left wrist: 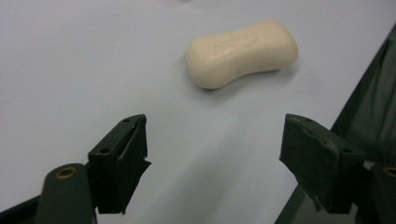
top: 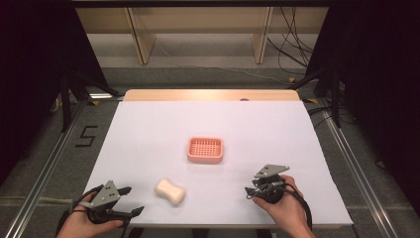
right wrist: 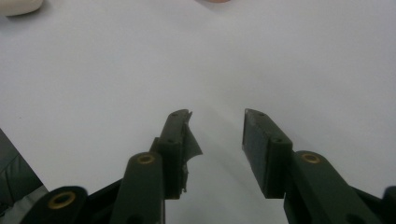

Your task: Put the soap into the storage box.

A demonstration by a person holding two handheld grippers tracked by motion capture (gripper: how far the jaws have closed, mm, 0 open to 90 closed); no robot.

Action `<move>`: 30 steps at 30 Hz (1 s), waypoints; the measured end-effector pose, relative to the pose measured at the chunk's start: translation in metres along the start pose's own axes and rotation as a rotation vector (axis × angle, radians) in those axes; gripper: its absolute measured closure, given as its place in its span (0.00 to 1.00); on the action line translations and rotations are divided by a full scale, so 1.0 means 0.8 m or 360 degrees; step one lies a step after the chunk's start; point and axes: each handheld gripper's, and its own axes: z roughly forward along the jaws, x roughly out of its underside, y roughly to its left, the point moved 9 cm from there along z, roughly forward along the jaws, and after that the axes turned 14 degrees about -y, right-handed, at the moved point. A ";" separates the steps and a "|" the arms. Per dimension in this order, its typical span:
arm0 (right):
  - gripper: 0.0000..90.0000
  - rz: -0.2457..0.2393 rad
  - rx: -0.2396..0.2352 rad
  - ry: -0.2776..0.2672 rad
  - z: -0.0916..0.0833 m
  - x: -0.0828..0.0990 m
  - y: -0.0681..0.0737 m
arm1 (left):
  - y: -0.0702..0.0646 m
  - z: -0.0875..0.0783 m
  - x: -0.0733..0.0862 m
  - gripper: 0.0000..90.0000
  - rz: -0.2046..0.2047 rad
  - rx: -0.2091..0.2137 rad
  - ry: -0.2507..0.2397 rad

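My left claw (top: 131,201) sits at the near left corner of the white table (top: 148,129). Its jaws are spread wide and there is nothing between them.

The cream-coloured bar of soap with a pinched-in middle (top: 170,191) lies flat on the table, just to the right of my left claw and a little farther away. In the left gripper view the soap (left wrist: 241,53) is ahead of my jaws and a bit to the right, not touching them. Its long side runs from left to right across my jaws there, tilted a little. In the high view it slants from far left to near right.

My left claw is much nearer to the soap than my right claw (top: 251,192) is. My right claw rests at the near right side of the table, well apart from the soap. Its jaws (right wrist: 217,140) are open only a small way and hold nothing.

The pink plastic soap dish with a grid of holes (top: 205,149) sits in the middle of the table, farther away than the soap and a bit to its right.

I think my left claw should go for the soap. I would need to reach forward and right, and grab it across its thin middle.
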 end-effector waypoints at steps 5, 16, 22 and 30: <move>0.67 -0.0040 0.0005 -0.0012 0.002 -0.001 -0.004 | -0.002 0.005 -0.012 0.27 0.0126 0.0068 0.0093; 0.65 0.0038 0.0015 -0.0026 0.000 0.000 -0.012 | -0.003 0.039 -0.050 0.26 0.0466 0.0394 0.0340; 0.65 0.0032 0.0021 0.0004 -0.002 0.000 -0.015 | -0.011 0.057 -0.058 0.26 0.0589 0.0505 0.0396; 0.65 0.0015 0.0009 -0.0002 0.001 0.001 -0.013 | -0.017 0.084 -0.062 0.26 0.0729 0.0600 0.0475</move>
